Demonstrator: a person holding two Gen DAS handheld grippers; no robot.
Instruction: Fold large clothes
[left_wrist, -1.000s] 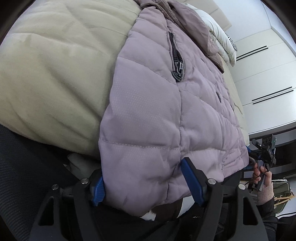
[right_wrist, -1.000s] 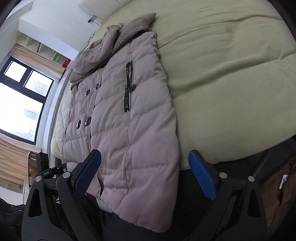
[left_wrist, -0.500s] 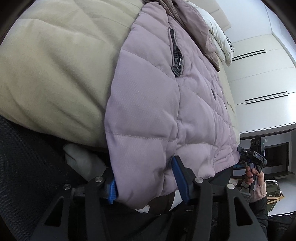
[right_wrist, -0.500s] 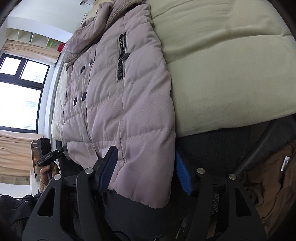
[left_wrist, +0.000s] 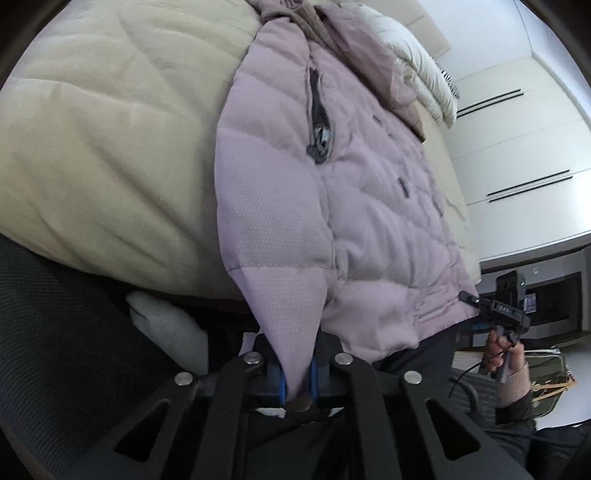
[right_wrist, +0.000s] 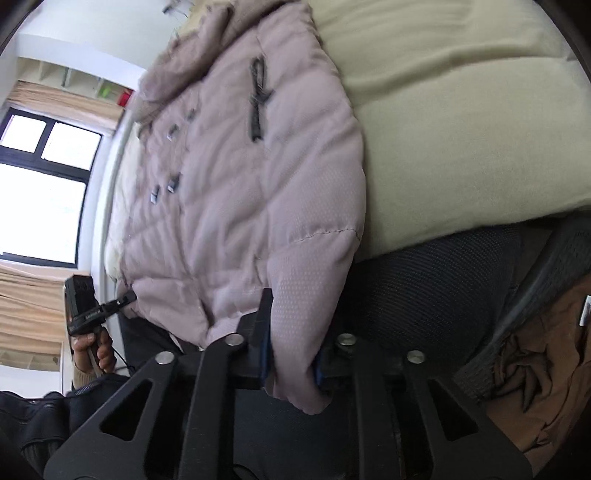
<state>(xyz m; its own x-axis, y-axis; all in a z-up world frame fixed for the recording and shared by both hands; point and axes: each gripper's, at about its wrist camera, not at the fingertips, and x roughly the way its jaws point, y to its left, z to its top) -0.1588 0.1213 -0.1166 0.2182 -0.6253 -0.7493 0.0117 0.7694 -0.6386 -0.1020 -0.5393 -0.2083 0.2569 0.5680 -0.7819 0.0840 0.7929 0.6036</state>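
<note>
1. Left wrist view: the left claw has just been closing and now pinches the near hem corner of the mauve quilted puffer jacket, fabric between its blue pads.
2. Right wrist view: the right claw, likewise just closing, grips the opposite hem corner.
3. The jacket lies front-up on the beige quilted bed, hem overhanging the near edge.
4. Its long axis runs away from both claws, collar farthest.

Both cameras sit low at the foot of a bed, looking up along a puffy jacket from close range. The left view faces cupboards; the right view faces a window. Each catches the opposite gripper at the shared hem.
</note>
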